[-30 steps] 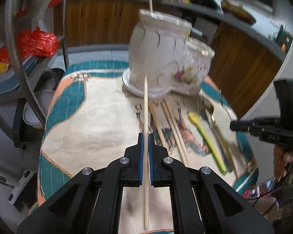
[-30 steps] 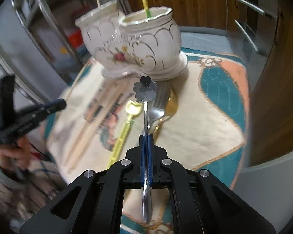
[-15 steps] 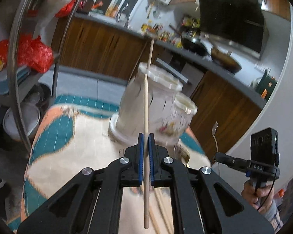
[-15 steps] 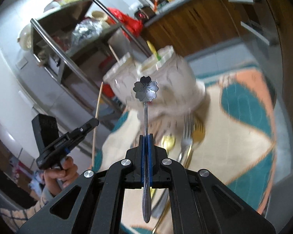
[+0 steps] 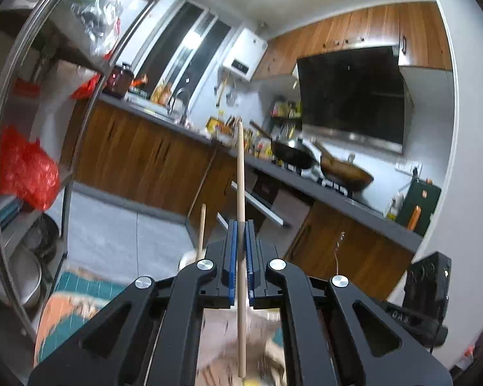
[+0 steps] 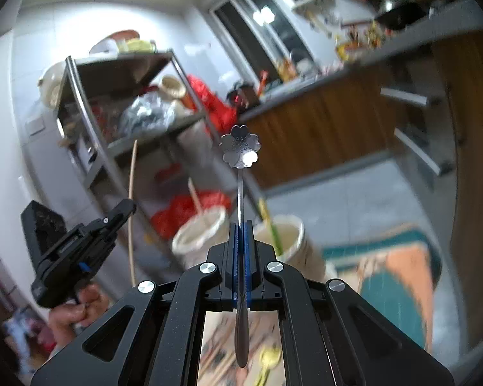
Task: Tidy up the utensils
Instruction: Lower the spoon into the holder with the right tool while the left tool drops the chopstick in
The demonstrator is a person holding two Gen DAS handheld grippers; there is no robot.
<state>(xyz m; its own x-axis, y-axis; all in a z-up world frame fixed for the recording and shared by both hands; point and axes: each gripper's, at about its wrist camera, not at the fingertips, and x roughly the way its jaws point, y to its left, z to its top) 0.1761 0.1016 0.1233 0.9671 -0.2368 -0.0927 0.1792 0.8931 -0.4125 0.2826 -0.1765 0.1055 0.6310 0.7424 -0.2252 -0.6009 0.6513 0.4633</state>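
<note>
My left gripper (image 5: pixel 240 225) is shut on a wooden chopstick (image 5: pixel 240 173) that points up and forward; it also shows in the right wrist view (image 6: pixel 125 207) with the chopstick (image 6: pixel 131 189). My right gripper (image 6: pixel 240 225) is shut on a silver spoon with a flower-shaped end (image 6: pixel 240 151), held upright. The white ceramic twin-cup holder (image 6: pixel 203 228) stands just beyond and below the right gripper, with one chopstick (image 6: pixel 195 197) in its left cup and a green utensil (image 6: pixel 270 225) in its right cup (image 6: pixel 289 234). In the left wrist view only that standing chopstick (image 5: pixel 202 225) shows.
A patterned teal and orange cloth (image 6: pixel 399 276) covers the table. A yellow spoon (image 6: pixel 268 358) and blurred chopsticks lie on it below the right gripper. A metal shelf rack (image 5: pixel 48 103) stands left. Kitchen counters (image 5: pixel 305 177) run behind.
Both grippers have tilted upward and risen with their utensils. The holder has dropped from the middle of both views to below the fingers.
</note>
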